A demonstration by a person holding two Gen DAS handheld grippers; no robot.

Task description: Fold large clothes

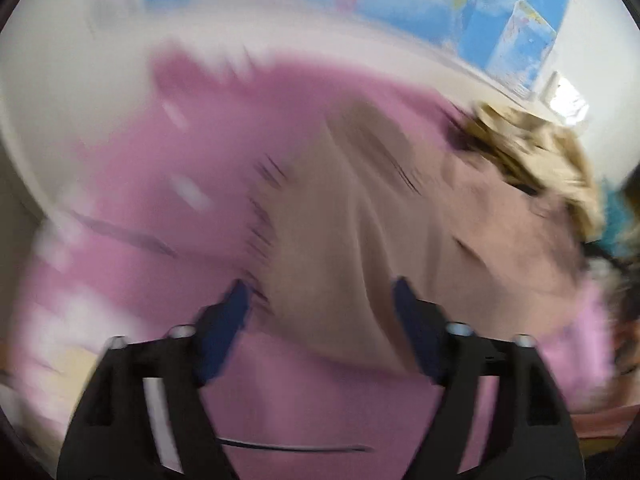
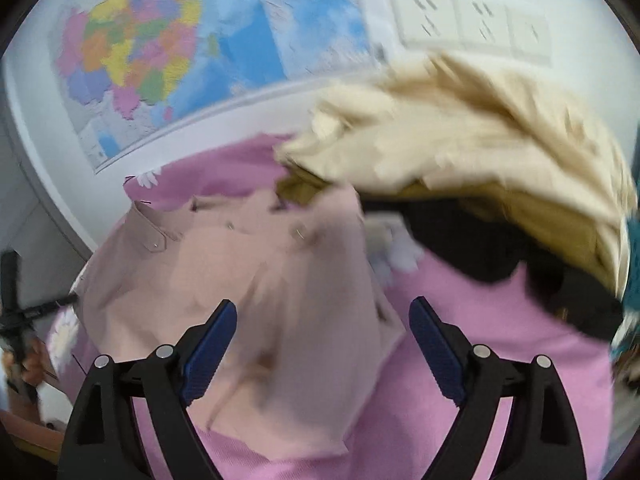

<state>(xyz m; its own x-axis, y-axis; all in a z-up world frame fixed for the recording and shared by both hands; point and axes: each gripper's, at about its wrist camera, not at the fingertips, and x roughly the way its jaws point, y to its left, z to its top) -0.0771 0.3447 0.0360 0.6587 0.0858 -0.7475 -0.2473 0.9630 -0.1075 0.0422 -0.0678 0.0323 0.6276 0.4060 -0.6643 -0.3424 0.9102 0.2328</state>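
Across the pink sheet [image 2: 500, 380] with its white daisy print, our pale pink-beige garment [image 2: 240, 280] lies spread and rumpled, directly ahead of both grippers; whether the sheet covers a bed or a worktop we cannot tell. It looks like a large shirt or light jacket — we make out a tabbed strap and small buttons near its far edge in the right wrist view, though blur hides the finer detail. We judge it soft, light and limp, likely to sag and slide on itself when lifted, so we would take it by a hem corner or shoulder seam, where the cloth is doubled. Beyond it, to the right, a heap of cream, tan and black clothes [image 2: 480, 152] waits against the wall. Our left gripper [image 1: 322, 300] and right gripper [image 2: 322, 320] both hover over the garment with fingers [image 2: 210, 354] spread wide, holding nothing.
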